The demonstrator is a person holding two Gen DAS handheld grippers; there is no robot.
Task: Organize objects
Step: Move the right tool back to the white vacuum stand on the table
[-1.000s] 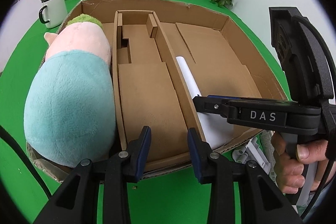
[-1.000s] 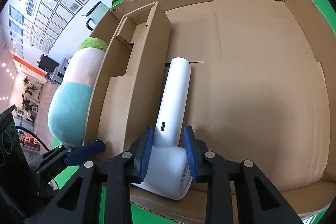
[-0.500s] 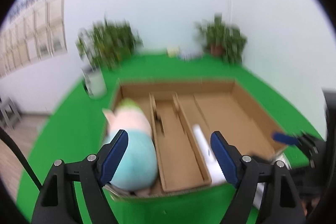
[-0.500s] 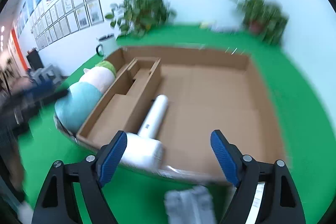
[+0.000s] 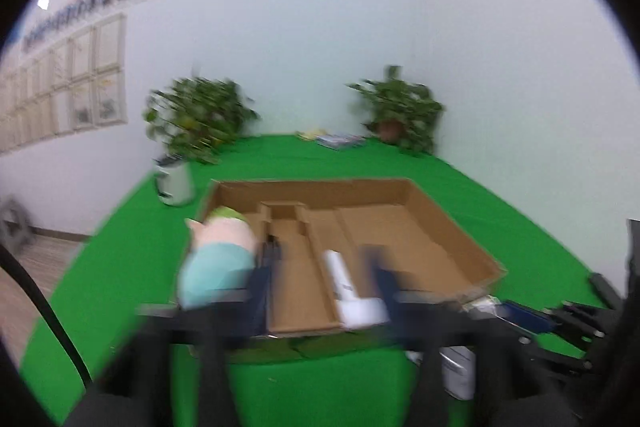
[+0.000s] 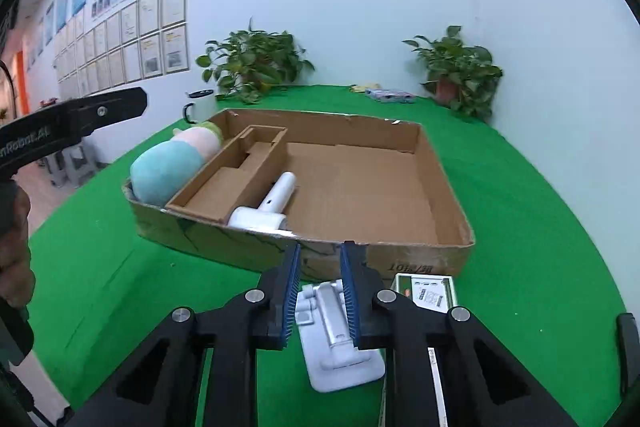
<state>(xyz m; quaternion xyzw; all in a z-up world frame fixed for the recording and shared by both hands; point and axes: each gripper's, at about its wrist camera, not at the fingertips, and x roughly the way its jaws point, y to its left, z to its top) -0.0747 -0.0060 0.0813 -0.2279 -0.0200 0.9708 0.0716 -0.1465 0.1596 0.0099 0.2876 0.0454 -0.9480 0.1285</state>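
Now my right gripper (image 6: 319, 293), jaws just narrowed and empty, and my blurred, shut left gripper (image 5: 320, 291) face one cardboard box (image 6: 452, 187) holding one plush toy (image 6: 172, 167) and one white fan (image 6: 266, 211) on green tabletop (image 6: 520, 227), two plants (image 6: 256, 63) against white walls.

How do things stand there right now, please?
Left gripper just closed, empty; right gripper closing, narrow gap, empty. White handheld fan lies in brown cardboard box. Nothing blocking.
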